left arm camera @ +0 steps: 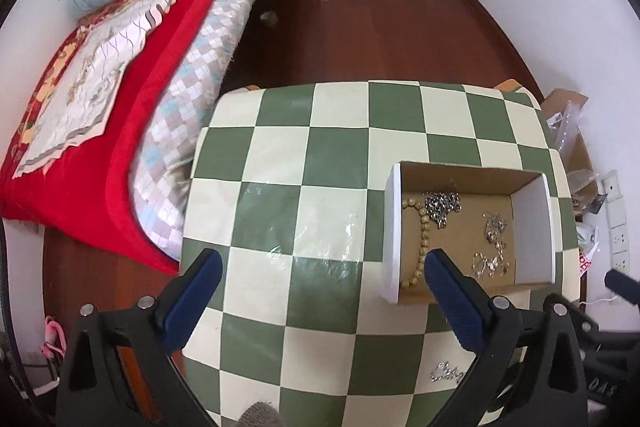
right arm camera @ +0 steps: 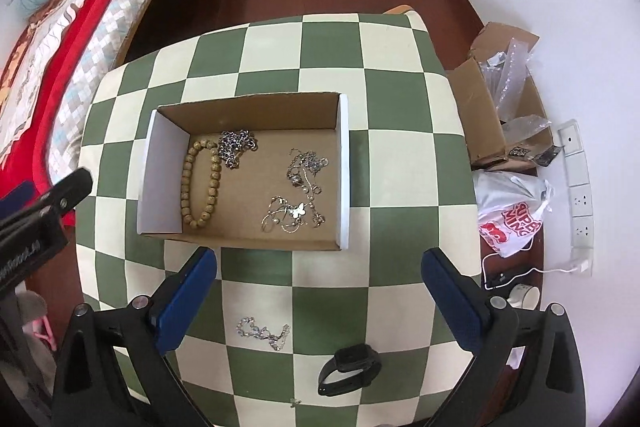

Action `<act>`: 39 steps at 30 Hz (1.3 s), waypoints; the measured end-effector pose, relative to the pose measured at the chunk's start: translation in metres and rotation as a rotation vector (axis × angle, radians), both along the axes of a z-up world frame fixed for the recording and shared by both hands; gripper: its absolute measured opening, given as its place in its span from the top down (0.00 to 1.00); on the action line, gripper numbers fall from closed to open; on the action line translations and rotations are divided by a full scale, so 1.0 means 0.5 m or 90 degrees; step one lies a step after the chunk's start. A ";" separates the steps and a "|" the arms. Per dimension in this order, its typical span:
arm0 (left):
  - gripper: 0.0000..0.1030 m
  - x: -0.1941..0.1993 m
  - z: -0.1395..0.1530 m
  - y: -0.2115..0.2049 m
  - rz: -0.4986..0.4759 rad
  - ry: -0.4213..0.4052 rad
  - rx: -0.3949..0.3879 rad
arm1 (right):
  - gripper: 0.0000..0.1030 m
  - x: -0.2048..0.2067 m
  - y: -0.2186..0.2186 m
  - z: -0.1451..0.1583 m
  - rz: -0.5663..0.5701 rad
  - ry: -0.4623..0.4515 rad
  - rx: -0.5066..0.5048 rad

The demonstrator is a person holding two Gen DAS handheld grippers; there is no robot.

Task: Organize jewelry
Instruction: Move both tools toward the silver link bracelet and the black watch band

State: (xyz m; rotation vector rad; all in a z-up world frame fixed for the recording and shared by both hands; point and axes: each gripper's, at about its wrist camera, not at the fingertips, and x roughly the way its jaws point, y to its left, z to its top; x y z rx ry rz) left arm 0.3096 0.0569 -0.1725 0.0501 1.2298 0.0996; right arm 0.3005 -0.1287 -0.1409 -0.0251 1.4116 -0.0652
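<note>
The thin silver chain bracelet (right arm camera: 263, 331) lies loose on the green-and-cream checked tabletop (right arm camera: 400, 163), just ahead of the released right hand-held gripper (right arm camera: 318, 301) and short of the shallow cardboard box (right arm camera: 256, 107). Light, limp and slippery, I'd say; pinch its bunched middle.

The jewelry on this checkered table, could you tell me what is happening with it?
A person with two hand-held grippers is sorting jewelry into a cardboard box. A bead bracelet and several chains already lie inside. A silver bracelet and a black watch still sit on the table. The right hand-held gripper and left hand-held gripper are open and empty.
</note>
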 end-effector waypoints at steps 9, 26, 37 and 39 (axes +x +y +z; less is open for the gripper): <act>0.00 -0.097 0.062 -0.022 -0.018 -0.078 0.023 | 0.00 -0.060 0.004 0.042 -0.007 -0.073 -0.009; 0.00 -0.225 0.185 -0.034 -0.024 -0.177 -0.015 | 0.00 -0.224 -0.003 0.217 -0.018 -0.244 -0.048; 0.00 -0.256 0.009 -0.073 -0.060 -0.012 0.022 | 0.00 -0.274 -0.045 0.135 -0.054 -0.165 0.010; 0.00 -0.257 -0.039 -0.091 -0.071 0.026 0.021 | 0.10 -0.278 -0.071 0.087 -0.079 -0.129 0.002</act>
